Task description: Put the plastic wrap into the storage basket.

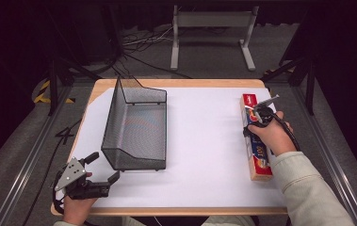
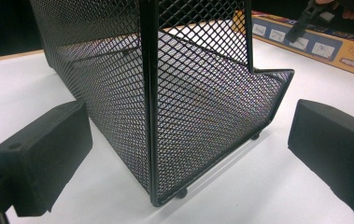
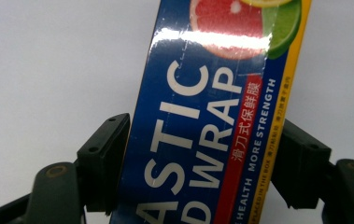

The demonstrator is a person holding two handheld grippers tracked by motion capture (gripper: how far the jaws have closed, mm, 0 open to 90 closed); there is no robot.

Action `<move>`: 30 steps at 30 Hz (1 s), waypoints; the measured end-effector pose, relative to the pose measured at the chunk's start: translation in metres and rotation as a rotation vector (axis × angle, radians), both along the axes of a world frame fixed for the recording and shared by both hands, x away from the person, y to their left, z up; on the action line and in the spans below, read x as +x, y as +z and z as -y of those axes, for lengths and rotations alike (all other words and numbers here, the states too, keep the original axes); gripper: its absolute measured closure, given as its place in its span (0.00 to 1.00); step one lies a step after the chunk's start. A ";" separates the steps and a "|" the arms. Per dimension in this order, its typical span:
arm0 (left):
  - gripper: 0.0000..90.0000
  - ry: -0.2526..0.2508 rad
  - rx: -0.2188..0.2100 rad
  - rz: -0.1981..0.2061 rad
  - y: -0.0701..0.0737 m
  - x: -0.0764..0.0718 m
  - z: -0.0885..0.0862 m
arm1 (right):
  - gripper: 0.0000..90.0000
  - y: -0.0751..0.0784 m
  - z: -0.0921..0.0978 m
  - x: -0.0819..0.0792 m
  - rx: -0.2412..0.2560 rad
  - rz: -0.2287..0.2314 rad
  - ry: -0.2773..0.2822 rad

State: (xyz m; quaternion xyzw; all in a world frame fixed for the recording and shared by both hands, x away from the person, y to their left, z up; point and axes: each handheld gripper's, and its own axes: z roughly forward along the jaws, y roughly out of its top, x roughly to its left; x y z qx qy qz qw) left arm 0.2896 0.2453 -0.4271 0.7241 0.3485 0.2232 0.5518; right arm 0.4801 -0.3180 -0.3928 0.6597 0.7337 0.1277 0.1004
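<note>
Right gripper [image 1: 259, 114] is clamped on the plastic wrap box [image 1: 257, 155] along the table's [image 1: 204, 141] right edge. Left gripper [image 1: 101, 168] sits wide open at the near-left corner, facing the mesh basket [image 1: 136, 125].

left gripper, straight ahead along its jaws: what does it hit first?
Most likely the near corner of the black mesh basket, which stands between the open jaws of the left gripper just ahead. The gap to it is hard to judge.

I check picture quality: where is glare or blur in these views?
Right gripper view: white glare band across the box, lettering slightly soft. Left gripper view: basket mesh sharp, jaws blurred at the edges. High view: table evenly lit, surroundings dark.
</note>
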 end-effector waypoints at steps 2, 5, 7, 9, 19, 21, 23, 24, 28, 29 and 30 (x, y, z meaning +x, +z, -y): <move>0.01 -0.001 0.001 -0.004 0.000 0.000 0.000 | 0.33 -0.001 0.000 0.001 0.011 -0.014 -0.018; 0.01 -0.001 0.002 -0.003 0.000 0.000 0.000 | 0.34 -0.002 0.000 0.002 0.013 -0.035 -0.037; 0.01 0.000 0.001 -0.005 0.000 0.000 0.000 | 0.35 -0.003 -0.002 0.002 0.006 -0.051 -0.050; 0.01 0.000 0.000 -0.006 0.000 0.000 0.000 | 0.36 -0.003 -0.004 0.002 -0.009 -0.068 -0.062; 0.01 0.005 -0.004 -0.005 -0.001 0.000 -0.001 | 0.44 -0.002 -0.006 0.000 -0.016 -0.064 -0.126; 0.01 0.006 -0.004 -0.005 -0.001 0.000 -0.001 | 0.45 -0.002 -0.006 -0.001 -0.012 -0.056 -0.137; 0.01 0.007 -0.004 -0.005 -0.001 0.000 -0.001 | 0.45 -0.001 -0.005 -0.001 -0.011 -0.055 -0.143; 0.01 0.008 -0.004 -0.005 -0.001 0.001 -0.001 | 0.45 -0.001 -0.004 -0.002 -0.002 -0.056 -0.146; 0.01 0.010 -0.003 -0.006 -0.001 0.000 -0.001 | 0.46 0.001 -0.004 -0.003 0.015 -0.064 -0.153; 0.01 0.011 -0.004 -0.006 -0.001 0.001 -0.001 | 0.46 0.004 -0.003 -0.004 0.031 -0.072 -0.153; 0.01 0.009 0.001 -0.006 -0.001 0.001 -0.001 | 0.46 0.006 -0.003 -0.004 0.037 -0.072 -0.156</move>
